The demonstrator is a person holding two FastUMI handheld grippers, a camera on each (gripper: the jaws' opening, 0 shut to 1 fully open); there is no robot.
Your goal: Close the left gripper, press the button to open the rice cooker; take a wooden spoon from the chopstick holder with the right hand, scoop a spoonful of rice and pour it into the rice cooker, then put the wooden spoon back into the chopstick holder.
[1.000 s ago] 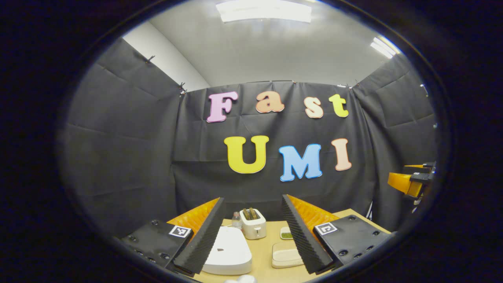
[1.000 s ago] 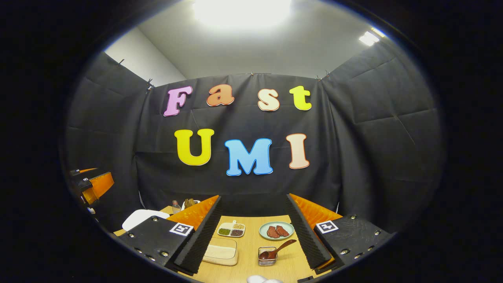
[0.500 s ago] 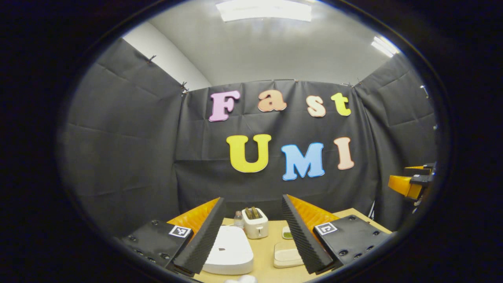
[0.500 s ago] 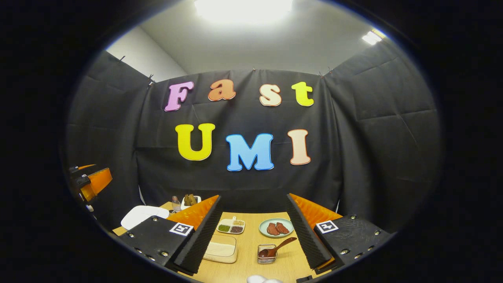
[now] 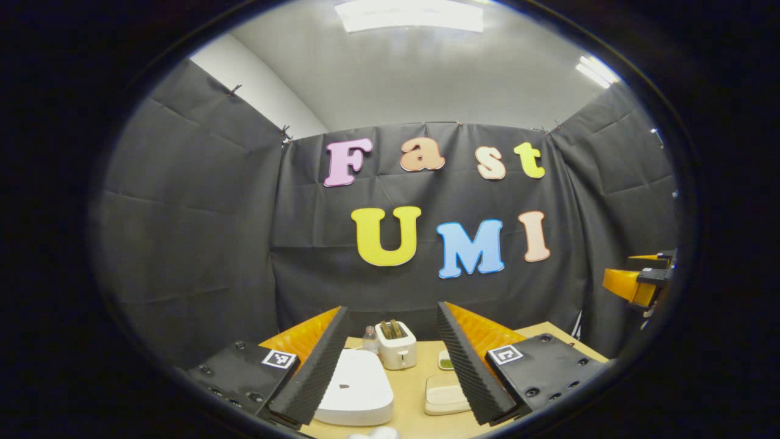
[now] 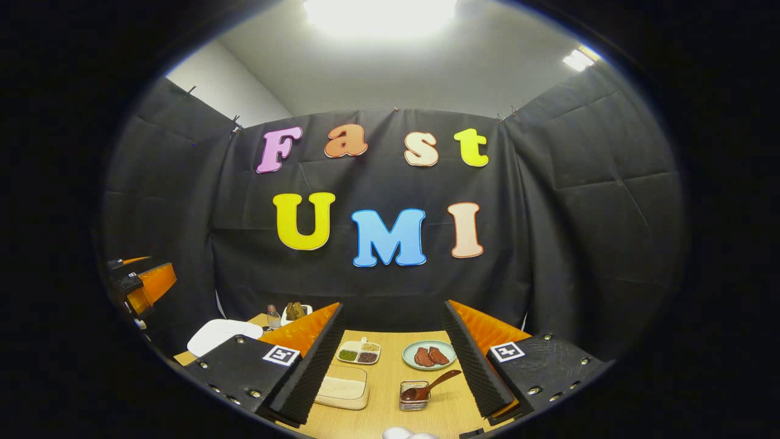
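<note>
Left gripper view has the white rice cooker (image 5: 356,390) lid-down on the table (image 5: 411,390), between the spread fingers of the left gripper (image 5: 390,360). Right gripper (image 6: 393,360) gapes wide too – wooden spoon (image 6: 426,386) sits in the chopstick holder (image 6: 414,396), right of the rice box (image 6: 342,388).

On the wooden surface (image 6: 390,402): a white toaster (image 5: 396,346) with two slices upright in its slots, a small clear bottle (image 5: 368,339) just beside it. Farther right, a three-part white dish (image 6: 359,353) of green, pale and dark grains, then a pale green plate (image 6: 429,355) carrying two reddish-brown pieces. Overhead, bright ceiling lights (image 5: 409,14).
</note>
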